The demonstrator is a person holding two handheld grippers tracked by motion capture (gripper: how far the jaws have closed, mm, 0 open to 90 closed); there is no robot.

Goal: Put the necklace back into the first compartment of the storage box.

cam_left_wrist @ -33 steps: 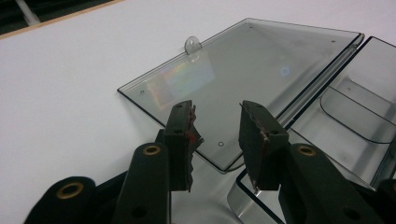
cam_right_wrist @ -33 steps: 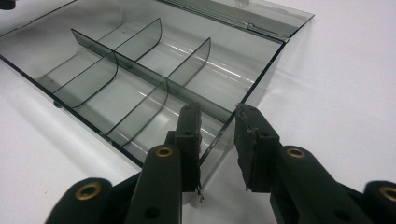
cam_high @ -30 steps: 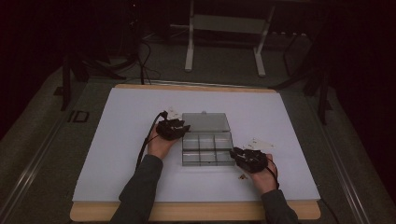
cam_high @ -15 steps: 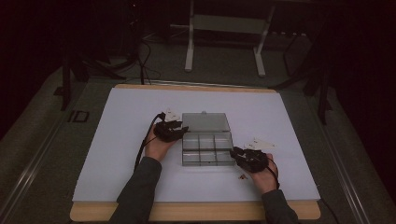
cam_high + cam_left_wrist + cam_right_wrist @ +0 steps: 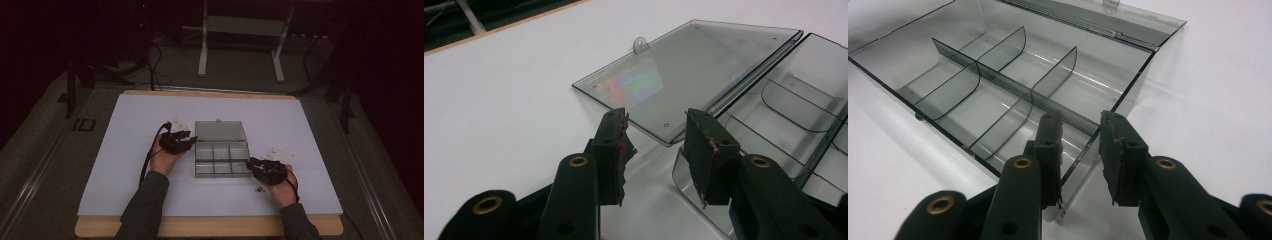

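White sheet (image 5: pixel 125 165) (on a wooden table (image 5: pixel 210 227)) spreads bare beyond the left gripper (image 5: pixel 656 145), parted and empty beside the clear box (image 5: pixel 221 152); the right gripper (image 5: pixel 1080 145) straddles its corner wall, unclamped.

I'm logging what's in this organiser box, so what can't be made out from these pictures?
- Small brown bits on the table, high view: too small and dim to identify.
- White pieces beyond the right tongs, high view: too small to name.
- Box near corner, left gripper view: hidden behind the left tongs.
- Compartments' right part, same view: cut off by the edge.
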